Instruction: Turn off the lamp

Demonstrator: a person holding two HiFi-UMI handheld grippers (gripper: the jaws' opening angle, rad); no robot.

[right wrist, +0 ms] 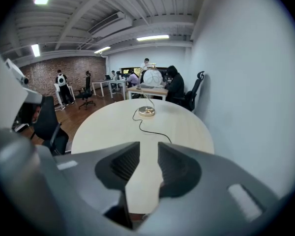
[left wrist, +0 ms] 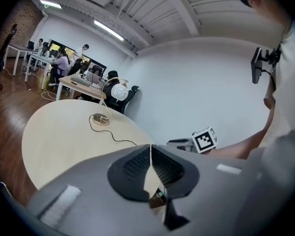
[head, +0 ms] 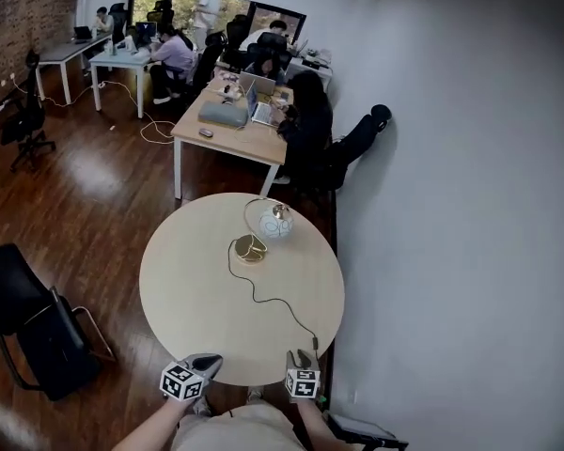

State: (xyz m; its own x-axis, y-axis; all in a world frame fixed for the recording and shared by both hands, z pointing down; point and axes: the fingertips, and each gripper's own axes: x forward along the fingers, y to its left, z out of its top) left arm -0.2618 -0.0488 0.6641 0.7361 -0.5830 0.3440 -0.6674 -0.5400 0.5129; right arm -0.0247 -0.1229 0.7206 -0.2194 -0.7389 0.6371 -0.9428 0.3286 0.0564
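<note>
The lamp has a white globe shade (head: 275, 222) on a curved gold stem and a round gold base (head: 250, 247). It stands at the far side of the round wooden table (head: 188, 289), and its black cord (head: 273, 299) runs toward the near right edge. Both grippers hover at the table's near edge, well short of the lamp. My left gripper (head: 207, 360) is shut with nothing in it, pads touching in the left gripper view (left wrist: 150, 149). My right gripper (head: 303, 357) is open and empty (right wrist: 148, 149), pointing at the lamp base (right wrist: 147, 111).
A white wall (head: 451, 205) runs close along the table's right side. A black chair (head: 28, 327) stands on the wood floor to the left. Behind the table are a seated person with a black chair (head: 357, 144) and desks (head: 235, 134) with people.
</note>
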